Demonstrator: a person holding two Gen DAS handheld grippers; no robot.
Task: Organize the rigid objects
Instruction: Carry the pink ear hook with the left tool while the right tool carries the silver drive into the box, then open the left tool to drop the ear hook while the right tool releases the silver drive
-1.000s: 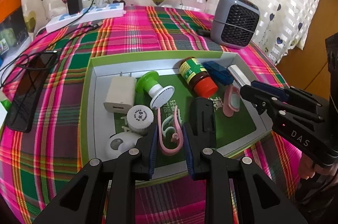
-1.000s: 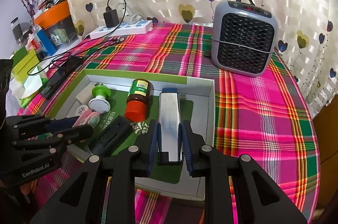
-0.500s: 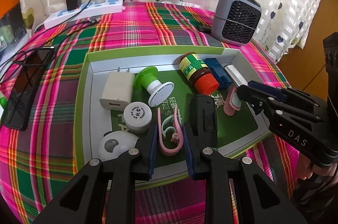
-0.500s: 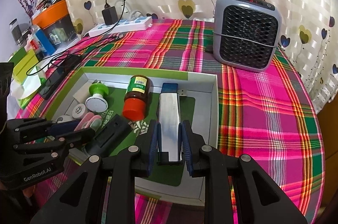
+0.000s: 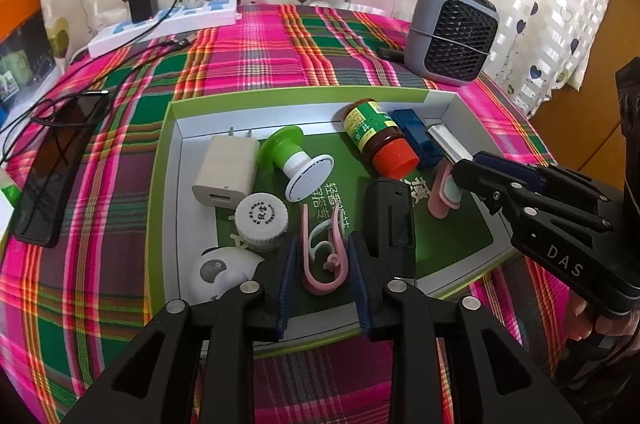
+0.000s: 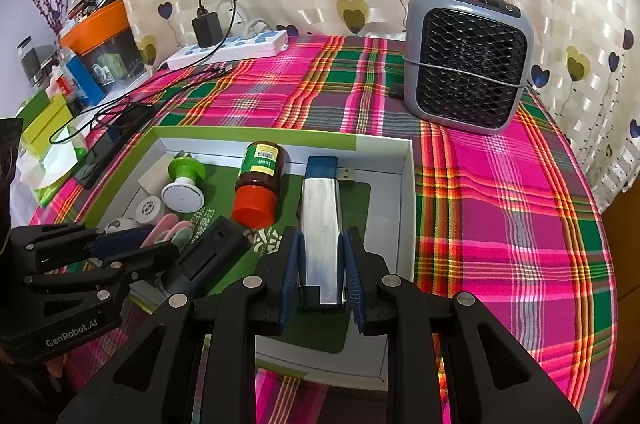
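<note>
**Both grippers low over a crowded tray, walls close on two sides**

Your right gripper (image 6: 319, 278) is clenched on the silver metal block (image 6: 322, 232), which lies inside the green-rimmed tray (image 6: 406, 208) close to its right wall; little room is left between block and wall. Just beyond the block's far end sits a blue USB stick (image 6: 322, 166), near the tray's back wall. To the block's left lies the brown bottle (image 6: 260, 184) on its side, red cap toward you.

Your left gripper (image 5: 320, 266) has just been opening; its jaws now stand apart, with the pink clip (image 5: 322, 252) lying between them on the tray floor, pads not pressing it. The near wall of the tray runs just under these fingers. A black device (image 5: 390, 216) lies right beside the right finger, and a white cap (image 5: 261, 220) and a round white gadget (image 5: 218, 272) crowd the left one.

Outside the tray, the plaid cloth (image 6: 500, 204) lies open to the right, up to the grey heater (image 6: 466, 60).
</note>
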